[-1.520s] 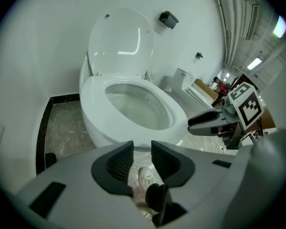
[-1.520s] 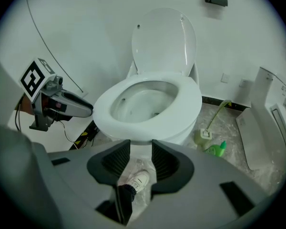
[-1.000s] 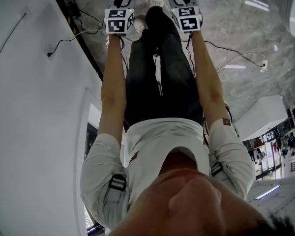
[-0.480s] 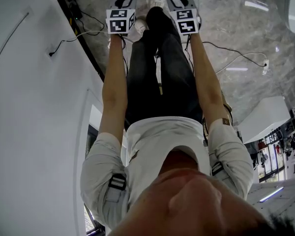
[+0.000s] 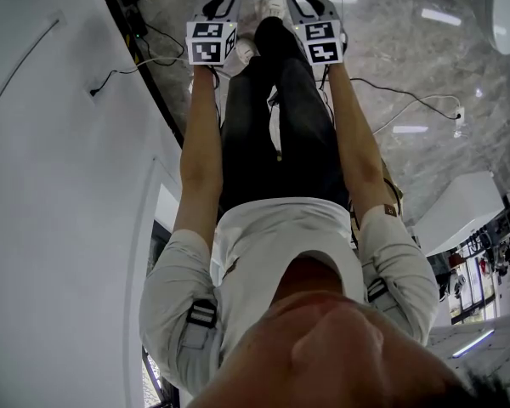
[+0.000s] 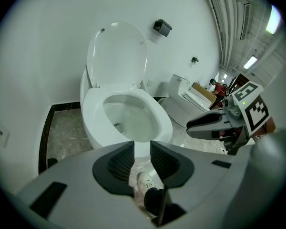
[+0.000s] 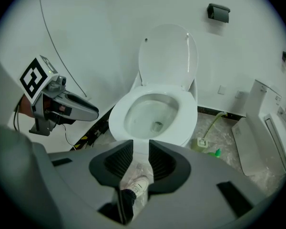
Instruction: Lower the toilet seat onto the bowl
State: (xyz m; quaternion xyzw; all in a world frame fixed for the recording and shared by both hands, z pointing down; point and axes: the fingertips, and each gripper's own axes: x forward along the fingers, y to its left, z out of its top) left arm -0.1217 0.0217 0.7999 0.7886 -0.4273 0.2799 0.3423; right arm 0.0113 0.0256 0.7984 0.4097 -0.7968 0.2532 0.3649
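By bowl [image 6: 96, 123], L tongs [image 6: 142, 157] & R tongs [image 7: 141, 160] drew closer together, empty, part-open, closing

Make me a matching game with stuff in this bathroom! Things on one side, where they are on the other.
Things:
1. toilet lid
2. black box
3. small green thing

Places:
A. down on the floor
B. high up on the wall
C. standing upright behind the bowl

Pairs: 1-C, 2-B, 3-A.
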